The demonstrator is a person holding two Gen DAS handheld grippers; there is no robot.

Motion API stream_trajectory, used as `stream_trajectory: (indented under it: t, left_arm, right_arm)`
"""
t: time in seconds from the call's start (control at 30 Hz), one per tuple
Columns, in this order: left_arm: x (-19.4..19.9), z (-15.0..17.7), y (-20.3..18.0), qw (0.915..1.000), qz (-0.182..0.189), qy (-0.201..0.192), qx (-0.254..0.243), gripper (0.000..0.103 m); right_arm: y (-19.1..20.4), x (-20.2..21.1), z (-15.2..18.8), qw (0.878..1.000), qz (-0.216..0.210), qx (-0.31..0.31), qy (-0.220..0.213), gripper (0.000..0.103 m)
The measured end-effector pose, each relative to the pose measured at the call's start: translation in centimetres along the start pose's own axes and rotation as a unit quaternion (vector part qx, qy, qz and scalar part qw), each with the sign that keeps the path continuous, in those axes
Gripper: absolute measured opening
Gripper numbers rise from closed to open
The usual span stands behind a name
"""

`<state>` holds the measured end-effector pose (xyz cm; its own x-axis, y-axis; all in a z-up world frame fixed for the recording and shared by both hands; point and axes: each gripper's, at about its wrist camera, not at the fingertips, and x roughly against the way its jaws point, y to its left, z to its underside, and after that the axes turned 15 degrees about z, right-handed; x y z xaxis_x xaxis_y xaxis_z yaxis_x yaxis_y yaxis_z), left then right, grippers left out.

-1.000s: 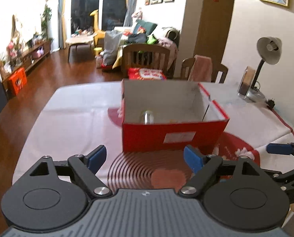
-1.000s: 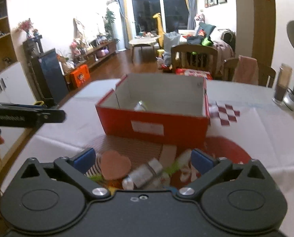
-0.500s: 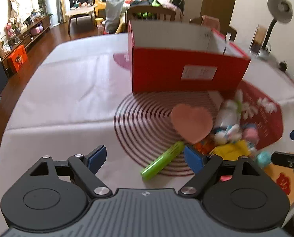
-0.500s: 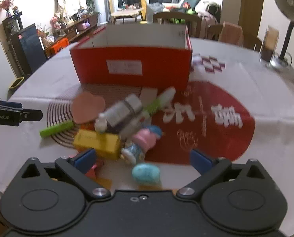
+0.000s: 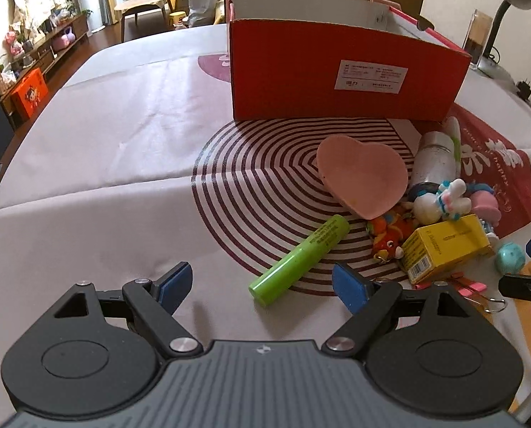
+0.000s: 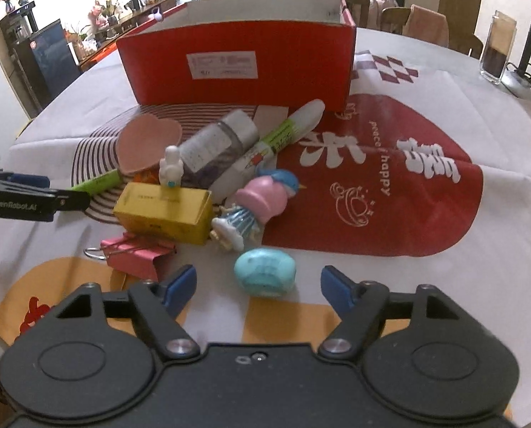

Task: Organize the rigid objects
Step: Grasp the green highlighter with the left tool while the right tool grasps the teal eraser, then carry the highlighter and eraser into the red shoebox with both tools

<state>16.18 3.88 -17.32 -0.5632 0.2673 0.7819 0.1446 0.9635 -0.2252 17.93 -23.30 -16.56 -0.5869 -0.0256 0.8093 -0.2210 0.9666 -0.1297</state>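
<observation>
The bench point(image 5: 97, 149) is covered by a white cloth printed with dark red rings and a big red patch. At its far side, toward twelve o'clock in both views, stands the red box point(image 5: 337, 82), open at the top, a white label on its near wall.

In front of the box lies a loose pile of small things. A pink heart dish point(image 5: 363, 178) sits at the pile's ten o'clock edge in the right wrist view, tilted up against the others. Beside it, a silver can point(image 6: 219, 144) lies on its side, touching a white tube point(image 6: 283, 135) that points toward one o'clock. A yellow carton point(image 6: 165, 212) lies at the near side of the pile, with a white toy figure point(image 6: 171, 166) on its top and a pink and blue doll point(image 6: 254, 203) lying just to its right. A green tube point(image 5: 301, 260) lies alone at the pile's left edge, slanted.

A pink binder clip point(image 6: 137, 255) rests just near of the carton. A turquoise egg point(image 6: 265, 273) lies nearest the right gripper point(image 6: 258, 285).

The right gripper's jaws have just been closing; they are spread with the egg between and just ahead of them, pads not touching it. The left gripper point(image 5: 262, 281) has its jaws spread wide, empty, with the near end of the green tube between the fingertips point(image 5: 349, 285).
</observation>
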Motion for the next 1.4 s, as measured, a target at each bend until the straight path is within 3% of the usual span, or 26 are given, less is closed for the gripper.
stream_trajectory:
  t: [0.1, 0.2, 0.37, 0.57, 0.83, 1.13, 1.4]
  left_arm:
    - [-0.3, -0.2, -0.1, 1.0000, 0.000, -0.001, -0.005, 0.085]
    - [-0.8, -0.3, -0.5, 0.9999, 0.003, 0.006, -0.015, 0.071]
    - [-1.2, -0.7, -1.1, 0.9997, 0.000, 0.010, -0.024, 0.066]
    - [-1.2, -0.7, -2.2, 0.9992, 0.008, 0.014, -0.035, 0.039]
    - [-1.1, -0.6, -3.1, 0.9996, 0.010, 0.017, -0.022, 0.019]
    - [0.5, -0.3, -3.5, 0.9999, 0.011, 0.003, -0.004, 0.016]
    - [3.7, -1.3, -3.3, 0.9992, 0.024, -0.021, 0.024, 0.016]
  right_arm:
    - [0.1, -0.2, 0.0, 1.000, -0.001, 0.002, 0.003, 0.070]
    - [0.1, -0.3, 0.1, 1.000, -0.003, 0.004, 0.006, 0.064]
    - [-0.1, -0.6, 0.0, 1.000, -0.001, 0.001, 0.007, 0.056]
    - [-0.3, -0.6, -0.1, 1.000, 0.005, 0.001, 0.006, 0.040]
    - [-0.4, -0.3, 0.1, 1.000, 0.015, 0.011, 0.004, 0.039]
    - [-1.1, 1.9, -0.4, 1.000, 0.008, -0.009, -0.015, 0.038]
    - [-0.9, 5.1, -2.9, 0.999, 0.002, 0.003, -0.042, 0.038]
